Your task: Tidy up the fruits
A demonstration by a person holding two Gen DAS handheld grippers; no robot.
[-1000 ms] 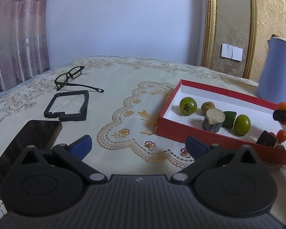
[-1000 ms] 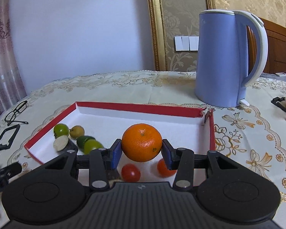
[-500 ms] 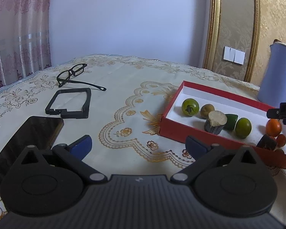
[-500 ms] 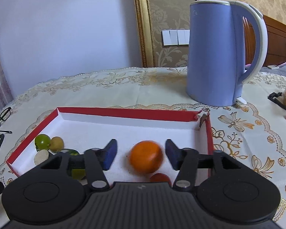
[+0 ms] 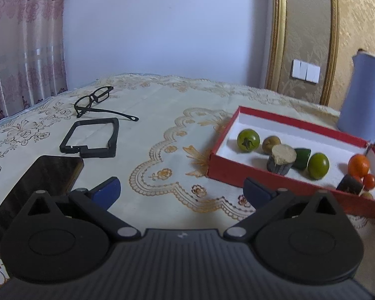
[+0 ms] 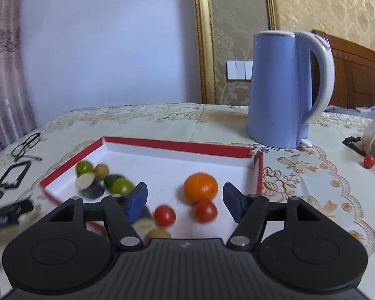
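Red cardboard walls frame the box (image 6: 177,145), which fills the middle of the right wrist view, its white floor holding the fruit. Centre frame, the orange (image 6: 200,188) sits on that floor, touching one red tomato (image 6: 205,211) just below it; a second tomato (image 6: 164,215) lies to the lower left. The right gripper (image 6: 185,201) has its blue pads spread wide with nothing between them, the orange lying just beyond their tips. At the box's left end, green fruits (image 6: 118,185) and a cut dark piece (image 6: 88,186) cluster, blurred. Upper right stands a blue kettle (image 6: 285,87) on the patterned tablecloth (image 6: 312,175).

From the left wrist view, the left gripper (image 5: 182,192) is likewise spread and empty, low over the cloth at lower centre. Glasses (image 5: 95,100), a black frame (image 5: 92,137) and a dark phone (image 5: 42,180) lie at left; the box (image 5: 275,180) sits at right.
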